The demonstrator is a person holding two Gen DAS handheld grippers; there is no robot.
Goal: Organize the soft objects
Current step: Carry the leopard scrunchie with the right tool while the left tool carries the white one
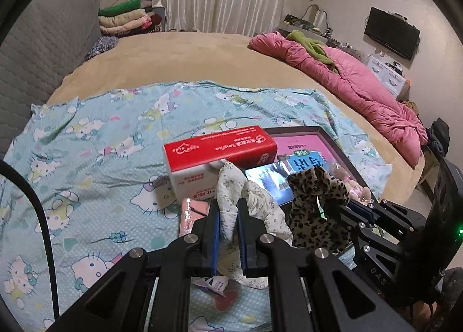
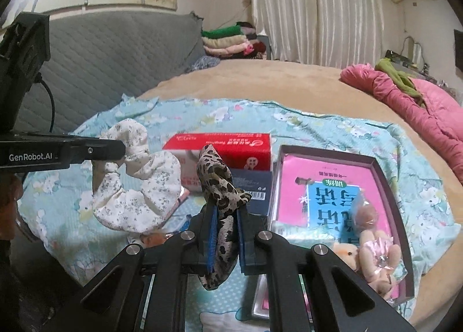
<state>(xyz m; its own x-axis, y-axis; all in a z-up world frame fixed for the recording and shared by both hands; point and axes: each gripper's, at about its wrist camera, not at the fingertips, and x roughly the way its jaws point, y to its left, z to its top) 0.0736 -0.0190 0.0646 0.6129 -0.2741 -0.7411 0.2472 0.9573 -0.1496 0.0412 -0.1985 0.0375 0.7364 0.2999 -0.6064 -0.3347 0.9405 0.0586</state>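
Scrunchies were what we had in both grippers, lifted clear above the cat-print sheet (image 1: pixel 95 141) spread on the bed (image 1: pixel 185 51). We held the left gripper (image 1: pixel 228 216) angled downward, its jaws pinched tight on the white floral scrunchie (image 1: pixel 249 196); from the right wrist view that scrunchie (image 2: pixel 139 187) hung as a wide loop off the tip of the left gripper (image 2: pixel 123 148), its ring sagging down and to the right. We held the right gripper (image 2: pixel 225 216) tilted downward too, jaws pressed together on the leopard-print scrunchie (image 2: pixel 217 184). That one was squeezed flat between the blue pads (image 2: pixel 212 233), its long axis running upright, one end poking above the fingertips and the other drooping below the jaws. Beyond both scrunchies on the sheet sat a red and white tissue box (image 2: pixel 220 152), a dark blue box (image 2: pixel 254 187) just beside it, and an open dark tray (image 2: pixel 387 175) holding a pink booklet (image 2: pixel 292 184) and small plush toys (image 2: pixel 373 251).
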